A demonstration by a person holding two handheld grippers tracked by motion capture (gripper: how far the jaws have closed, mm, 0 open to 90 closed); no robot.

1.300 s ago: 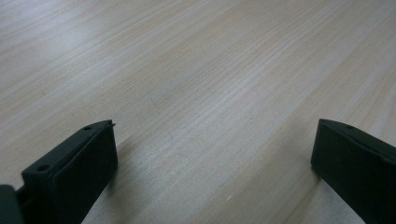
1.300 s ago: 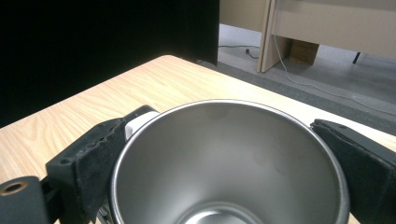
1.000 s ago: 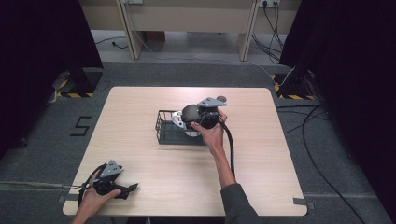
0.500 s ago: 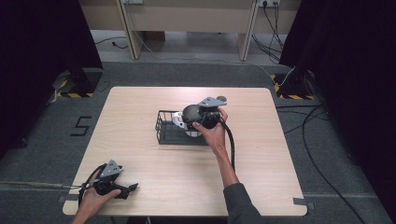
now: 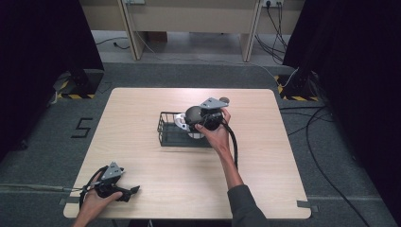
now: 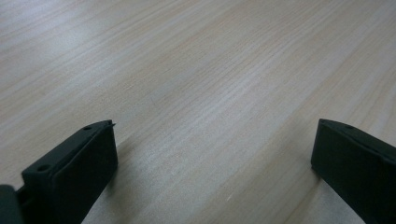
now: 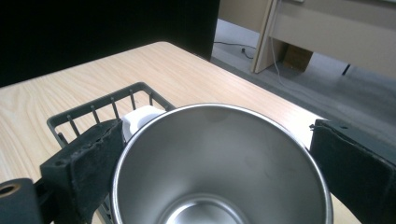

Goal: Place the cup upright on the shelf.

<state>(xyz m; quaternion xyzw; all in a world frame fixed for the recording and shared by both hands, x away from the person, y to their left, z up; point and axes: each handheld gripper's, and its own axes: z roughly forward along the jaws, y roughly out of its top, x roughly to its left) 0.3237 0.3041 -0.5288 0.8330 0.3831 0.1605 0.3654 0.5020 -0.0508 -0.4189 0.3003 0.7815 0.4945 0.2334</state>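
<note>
High view: right gripper [image 5: 189,124] sits just right of frame centre, over the right end of a black wire basket [image 5: 166,133] that stands mid-table. The person's right hand [image 5: 215,134] wraps the gripper body from below; a black cable trails down along the forearm.

Right gripper view: a steel cup [image 7: 224,165] fills the lower centre of the frame, mouth open toward the camera, bright inside. Jaws stand one at each side of its rim, left jaw touching the cup wall, right jaw close against the rim at the right edge. Whether they press on it or merely flank it, I cannot tell. Behind the cup, upper left, the basket's rim and bars show, with a white object [image 7: 139,119] just inside it, partly hidden by the cup.

Left gripper [image 5: 124,191] lies in the lower left of the high view, near the table's [image 5: 265,161] front corner, held by the left hand [image 5: 92,203]. Left gripper view: jaws wide apart at the bottom corners, bare wood grain between them.
</note>
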